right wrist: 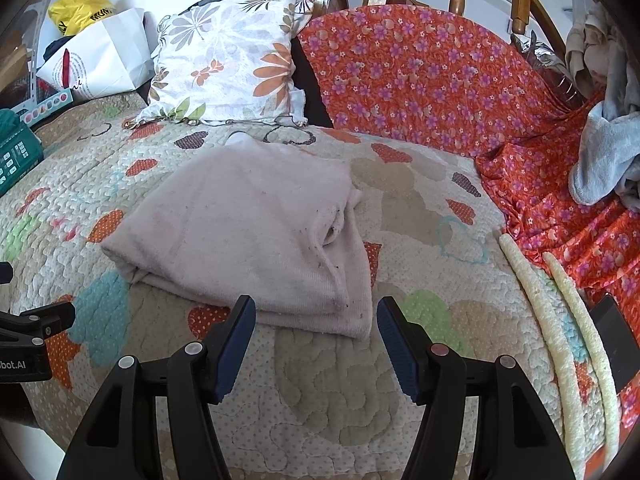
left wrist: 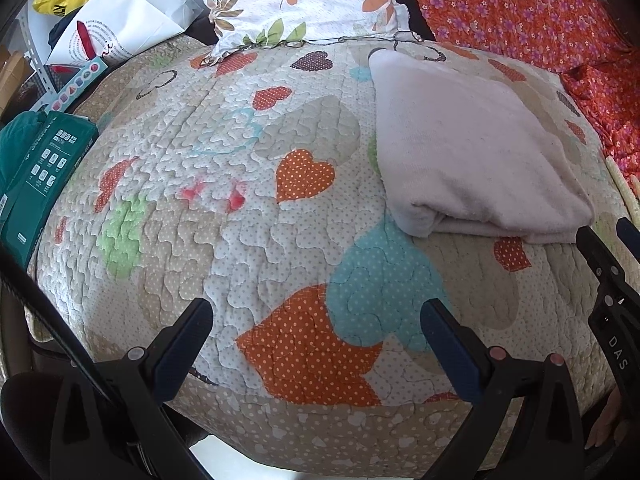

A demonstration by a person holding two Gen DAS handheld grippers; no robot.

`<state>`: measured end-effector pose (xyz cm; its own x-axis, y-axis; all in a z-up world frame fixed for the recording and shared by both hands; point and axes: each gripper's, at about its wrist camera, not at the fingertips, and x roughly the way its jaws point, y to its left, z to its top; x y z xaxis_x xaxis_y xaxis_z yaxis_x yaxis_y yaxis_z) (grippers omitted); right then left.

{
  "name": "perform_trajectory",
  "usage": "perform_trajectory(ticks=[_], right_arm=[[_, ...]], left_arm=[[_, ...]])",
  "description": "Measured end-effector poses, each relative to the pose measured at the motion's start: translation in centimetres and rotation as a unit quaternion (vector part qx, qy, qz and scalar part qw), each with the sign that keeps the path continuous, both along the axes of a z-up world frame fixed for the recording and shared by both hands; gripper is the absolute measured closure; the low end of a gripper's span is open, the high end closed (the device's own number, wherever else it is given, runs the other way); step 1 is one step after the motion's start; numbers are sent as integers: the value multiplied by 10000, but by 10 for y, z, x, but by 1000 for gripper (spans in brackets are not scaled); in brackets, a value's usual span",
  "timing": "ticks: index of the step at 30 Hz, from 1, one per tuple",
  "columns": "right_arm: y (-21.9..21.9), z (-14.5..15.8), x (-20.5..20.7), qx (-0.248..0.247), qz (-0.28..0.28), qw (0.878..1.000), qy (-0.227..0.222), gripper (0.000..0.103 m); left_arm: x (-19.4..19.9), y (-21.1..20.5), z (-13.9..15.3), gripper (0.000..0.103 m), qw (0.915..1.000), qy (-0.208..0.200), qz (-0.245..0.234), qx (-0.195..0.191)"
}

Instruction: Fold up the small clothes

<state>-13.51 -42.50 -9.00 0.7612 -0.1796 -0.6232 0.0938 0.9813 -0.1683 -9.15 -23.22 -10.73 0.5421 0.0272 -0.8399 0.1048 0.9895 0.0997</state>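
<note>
Pale pink garment (right wrist: 244,236): folded, lying on heart-patterned quilt (right wrist: 420,208), near floral pillow (right wrist: 228,60). Left gripper (left wrist: 316,328): spread, empty, over quilt. Right gripper (right wrist: 316,332): spread, empty, just before the garment's near edge.

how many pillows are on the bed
1: the floral pillow stands at the head of the heart quilt, beyond the folded pink garment. Others may be hidden under the orange floral cover.
</note>
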Motion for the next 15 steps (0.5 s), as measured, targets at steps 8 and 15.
perform_trajectory(ticks=[8,15], right_arm=[[0,-2,1,-17,37,10000,43,35],[4,-4,1,-42,87,9999,89,34]], left_arm=[[2,1,-5,0,9999,136,-6,-93],[3,2,-4,0,9997,121,11,-227]])
